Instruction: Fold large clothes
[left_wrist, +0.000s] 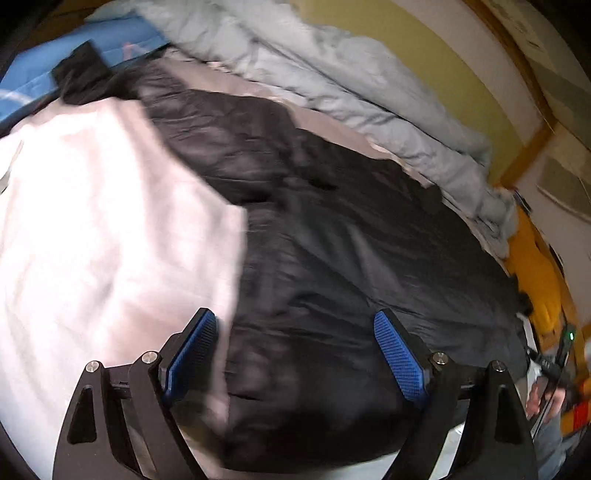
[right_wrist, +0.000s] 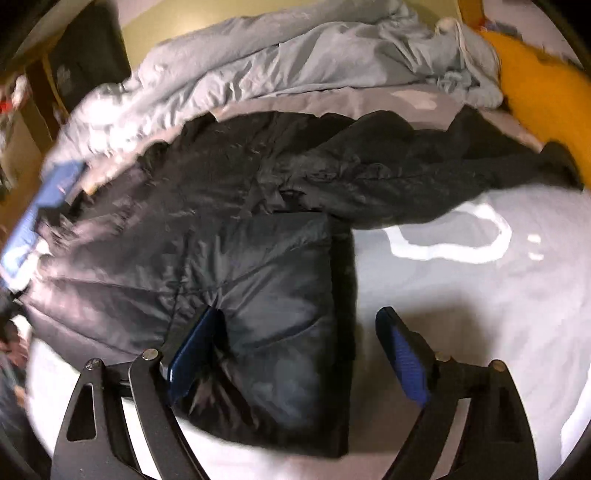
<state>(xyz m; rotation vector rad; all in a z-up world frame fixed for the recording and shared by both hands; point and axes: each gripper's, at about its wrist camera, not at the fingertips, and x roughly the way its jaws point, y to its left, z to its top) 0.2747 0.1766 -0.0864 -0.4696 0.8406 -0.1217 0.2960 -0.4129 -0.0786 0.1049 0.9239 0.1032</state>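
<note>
Both claws, left (left_wrist: 295, 354) and right (right_wrist: 299, 354), are spread, empty; soft, slippery padded jacket (right_wrist: 221, 258) is best pinched at its 6 o'clock hem.

My left gripper (left_wrist: 295, 350) hangs with its blue ribbed pads (left_wrist: 400, 354) spread wide, nothing between them, over a black puffy quilted jacket (left_wrist: 351, 240) lying on the pale bedsheet (left_wrist: 92, 221). A crumpled light grey duvet (left_wrist: 332, 74) stretches from twelve toward three o'clock, with a blue cloth (left_wrist: 55, 62) at ten.
</note>
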